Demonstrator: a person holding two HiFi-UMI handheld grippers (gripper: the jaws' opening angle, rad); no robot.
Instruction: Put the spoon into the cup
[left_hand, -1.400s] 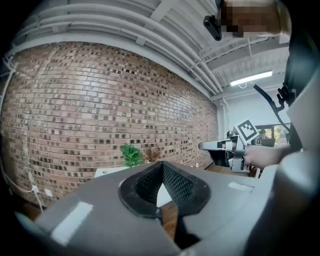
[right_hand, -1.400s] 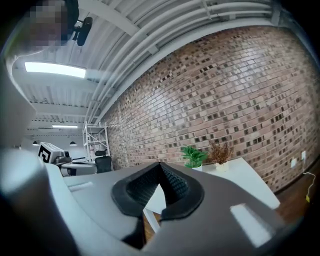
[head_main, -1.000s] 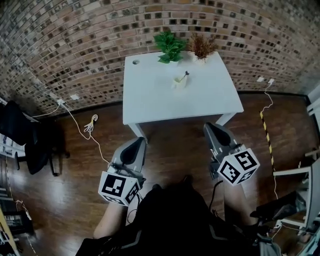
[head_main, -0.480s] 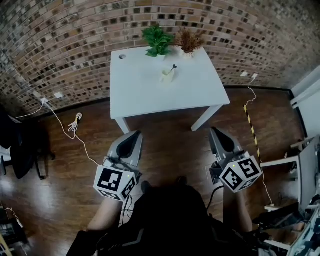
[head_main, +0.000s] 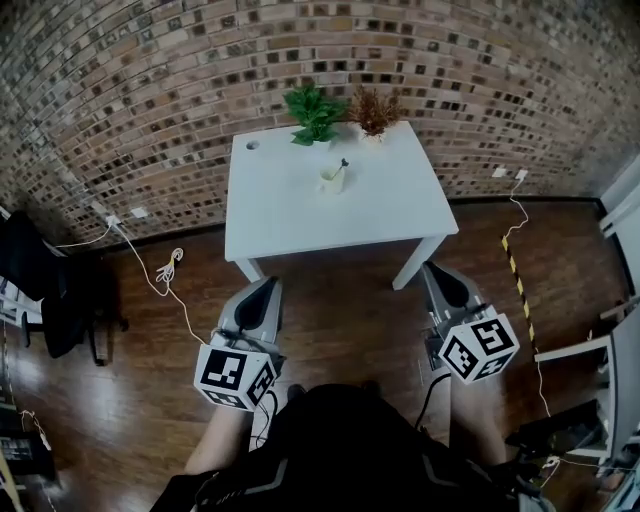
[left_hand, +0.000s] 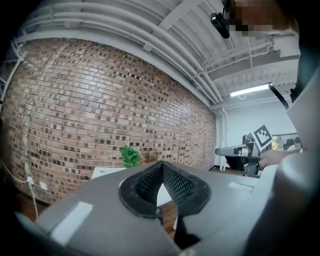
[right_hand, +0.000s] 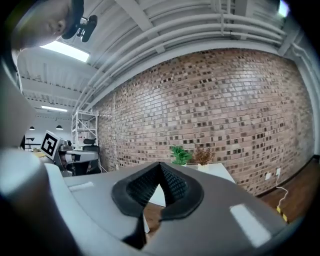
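Since a second ago the desk (head_main: 300, 215) has slid leftward in the head view, while both grippers keep much the same spots at the bottom of it; that reads as the person turning or stepping, not reaching.

Nearest, the left gripper (left_hand: 161, 170) has its ribbed pads pressed together with nothing between them. The right gripper (right_hand: 160, 170) is clamped just as tight and just as empty. Both hang over the wooden floor (head_main: 340, 295), well short of the desk's near edge.

Farther off, the cup (head_main: 331, 181) stands on the desk toward the middle of its far edge. The spoon (head_main: 342, 165) already sits in it, its dark handle leaning out to the right. Behind it, at the far edge, stand a green plant (head_main: 312, 108) and a dried plant (head_main: 374, 106).

The task looks done. The risk is in going back to it: a nudge on that leaning handle would probably tip the small cup or flick the spoon out.
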